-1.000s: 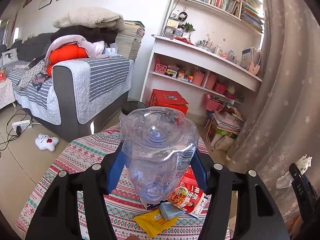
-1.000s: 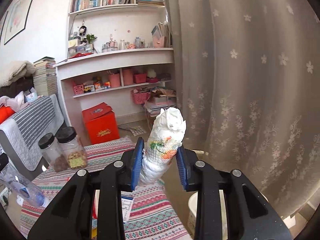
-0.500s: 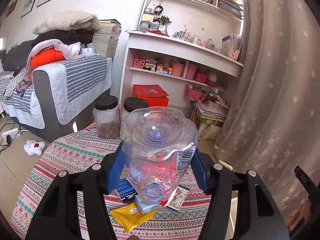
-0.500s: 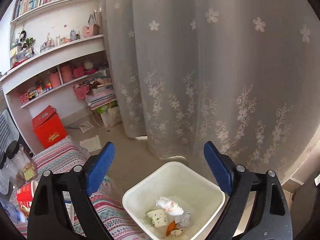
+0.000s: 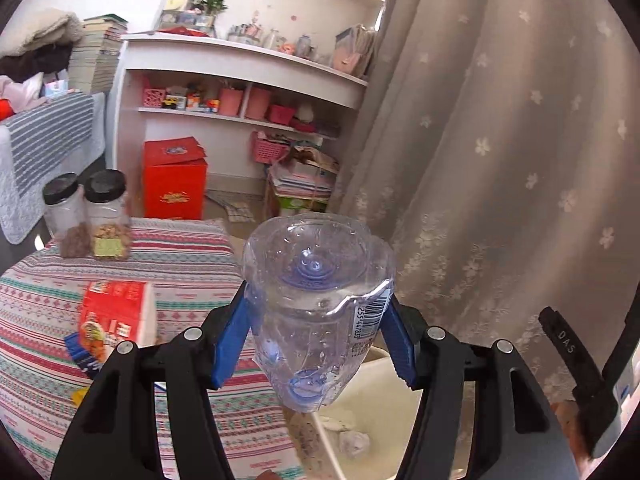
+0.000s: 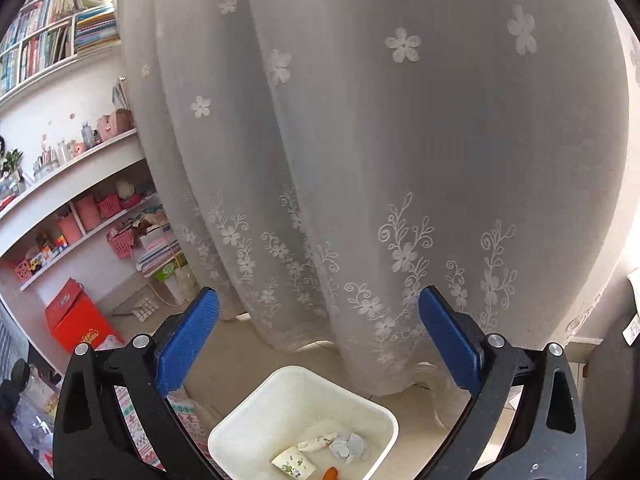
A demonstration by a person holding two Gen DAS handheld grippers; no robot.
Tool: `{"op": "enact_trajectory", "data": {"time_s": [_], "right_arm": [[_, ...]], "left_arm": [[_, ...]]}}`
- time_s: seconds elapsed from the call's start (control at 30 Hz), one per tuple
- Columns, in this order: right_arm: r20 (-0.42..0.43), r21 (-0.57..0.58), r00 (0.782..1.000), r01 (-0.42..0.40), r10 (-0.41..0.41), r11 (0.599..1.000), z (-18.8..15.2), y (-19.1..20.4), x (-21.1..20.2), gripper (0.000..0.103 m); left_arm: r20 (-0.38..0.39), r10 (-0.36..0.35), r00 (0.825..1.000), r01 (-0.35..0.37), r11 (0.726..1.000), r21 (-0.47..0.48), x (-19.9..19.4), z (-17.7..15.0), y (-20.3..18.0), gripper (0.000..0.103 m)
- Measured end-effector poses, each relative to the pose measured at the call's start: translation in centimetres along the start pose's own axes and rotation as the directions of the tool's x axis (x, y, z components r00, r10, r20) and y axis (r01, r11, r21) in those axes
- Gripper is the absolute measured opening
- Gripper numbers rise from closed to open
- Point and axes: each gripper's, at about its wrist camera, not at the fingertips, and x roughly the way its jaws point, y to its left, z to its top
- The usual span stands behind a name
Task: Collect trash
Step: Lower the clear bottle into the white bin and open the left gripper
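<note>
A clear, empty plastic bottle [image 5: 316, 280] points its base at the left wrist camera, and my left gripper [image 5: 316, 320] is shut on it, blue pads pressing both sides. It hangs over the table's right edge, just above the near rim of the white bin [image 5: 384, 392]. My right gripper [image 6: 318, 320] is open and empty, held above the same white bin [image 6: 240, 424] on the floor. Crumpled tissues [image 6: 348, 446] and small scraps lie in the bin's bottom.
A patterned tablecloth [image 5: 180, 248] covers the table left of the bin; on it lie a red snack box [image 5: 116, 320] and two black-lidded jars [image 5: 64, 216]. A flowered curtain [image 6: 380, 160] hangs close behind the bin. Shelves and a red box [image 5: 174, 184] stand beyond.
My right gripper let go of the tissue wad, which now lies in the bin, and its jaws spread wide. My left gripper swung right with the bottle, from over the table to the bin.
</note>
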Motion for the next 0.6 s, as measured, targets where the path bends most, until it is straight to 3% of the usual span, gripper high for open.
{"op": "enact_trajectory", "data": {"time_s": [0.23, 0.43, 0.53, 0.6], "right_arm": [[-0.017, 0.101, 0.998, 0.061, -0.059, 0.993, 1.2, -4.7, 1.4, 0.096], [-0.030, 0.144, 0.994, 0.107, -0.104, 0.984, 1.7, -7.7, 2.5, 0.096], [-0.041, 0.162, 0.993, 0.118, -0.113, 0.980, 1.7, -8.6, 2.8, 0.096], [-0.040, 0.164, 0.993, 0.119, -0.114, 0.979, 1.7, -8.7, 2.8, 0.096]], "left_arm": [[-0.071, -0.115, 0.991, 0.119, 0.992, 0.048, 3.9, -0.7, -8.3, 0.060], [-0.169, -0.175, 0.970, 0.183, 0.983, 0.033, 7.2, -1.9, -12.4, 0.061], [-0.210, -0.187, 0.960, 0.195, 0.980, 0.022, 8.1, -2.6, -13.2, 0.073], [-0.210, -0.174, 0.962, 0.186, 0.982, 0.035, 8.0, -2.8, -13.4, 0.076]]}}
